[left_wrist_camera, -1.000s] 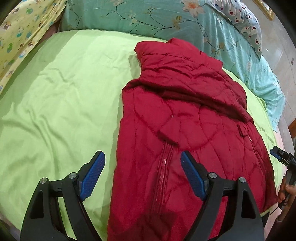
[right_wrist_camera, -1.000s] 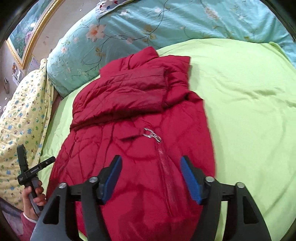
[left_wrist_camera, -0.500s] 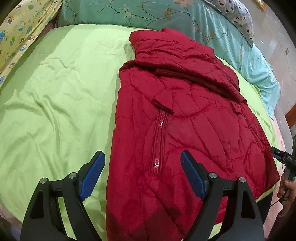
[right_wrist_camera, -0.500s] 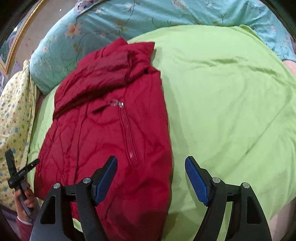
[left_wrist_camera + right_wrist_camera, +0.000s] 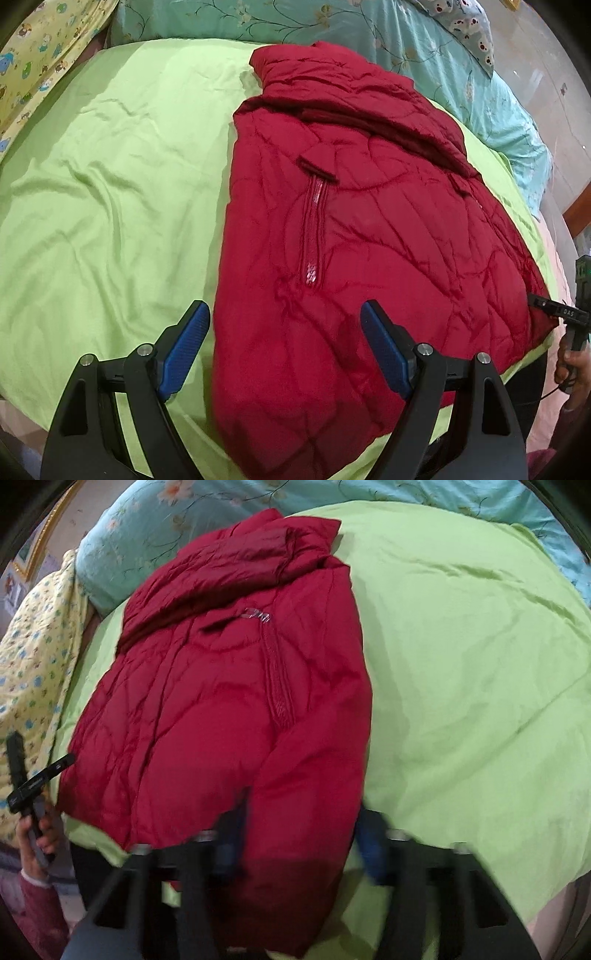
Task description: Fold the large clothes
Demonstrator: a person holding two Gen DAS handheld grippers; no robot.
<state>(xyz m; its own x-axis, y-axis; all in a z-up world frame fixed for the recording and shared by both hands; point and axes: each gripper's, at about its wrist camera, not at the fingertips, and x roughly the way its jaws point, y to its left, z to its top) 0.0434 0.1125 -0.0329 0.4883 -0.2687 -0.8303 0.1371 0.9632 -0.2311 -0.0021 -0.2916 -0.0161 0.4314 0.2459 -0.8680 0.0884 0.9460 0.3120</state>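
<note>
Home bedroom: green-sheeted bed (image 5: 110, 184), floral pillows (image 5: 406, 33), framed picture (image 5: 26, 550).

A dark red quilted jacket (image 5: 369, 229) lies flat on the green bed sheet (image 5: 110, 192), hem toward the bed's near edge and collar toward the pillows. One sleeve is folded across its upper part; a closed pocket zipper (image 5: 314, 229) runs lengthwise down the front

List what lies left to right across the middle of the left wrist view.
Yellow patterned quilt → green sheet → red jacket → teal floral bedding
</note>
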